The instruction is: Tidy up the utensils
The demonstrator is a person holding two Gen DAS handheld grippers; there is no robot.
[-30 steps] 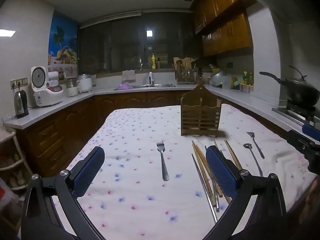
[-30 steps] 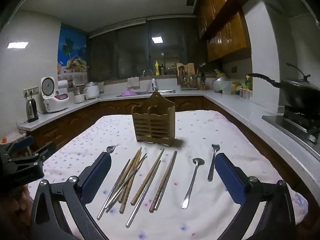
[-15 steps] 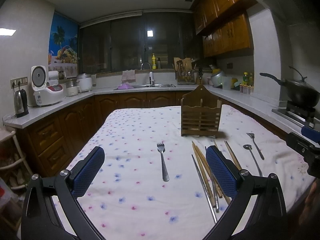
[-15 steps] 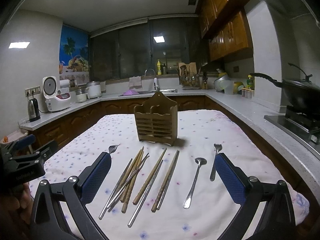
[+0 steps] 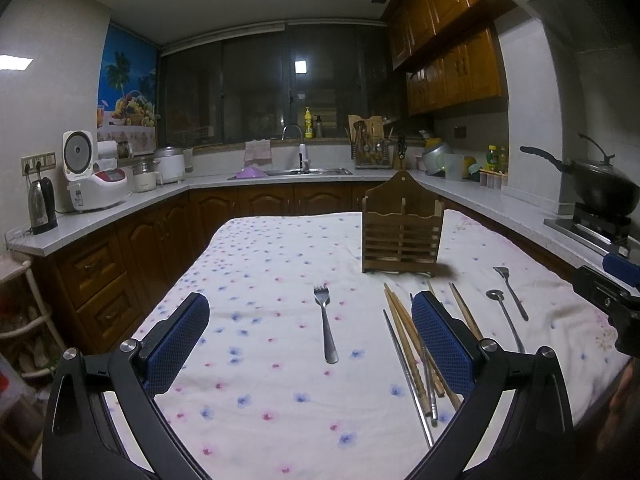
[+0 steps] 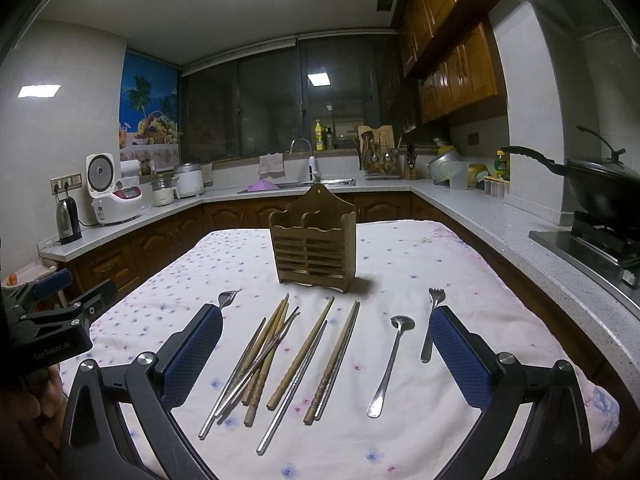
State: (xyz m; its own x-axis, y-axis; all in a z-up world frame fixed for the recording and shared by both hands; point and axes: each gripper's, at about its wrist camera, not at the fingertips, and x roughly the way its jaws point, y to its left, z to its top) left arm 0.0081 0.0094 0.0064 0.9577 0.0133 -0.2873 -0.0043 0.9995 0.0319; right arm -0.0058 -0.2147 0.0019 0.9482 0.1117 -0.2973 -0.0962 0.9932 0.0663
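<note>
A wooden utensil holder (image 6: 313,240) stands upright mid-table; it also shows in the left wrist view (image 5: 401,233). Before it lie several wooden and metal chopsticks (image 6: 280,354), a spoon (image 6: 389,364) and a fork (image 6: 431,326). Another fork (image 5: 326,326) lies apart to the left, its head showing beside my right gripper's left finger (image 6: 229,299). My left gripper (image 5: 312,344) is open and empty above the near table, around that fork's line. My right gripper (image 6: 325,354) is open and empty over the chopsticks.
The table wears a white flowered cloth (image 5: 260,280). Counters ring it: kettle (image 5: 41,206) and rice cooker (image 5: 90,178) at left, sink (image 5: 304,170) at back, wok (image 6: 600,188) on the stove at right.
Both views have shifted only slightly; my right gripper has eased a little back and up. Nothing on the table has moved.
</note>
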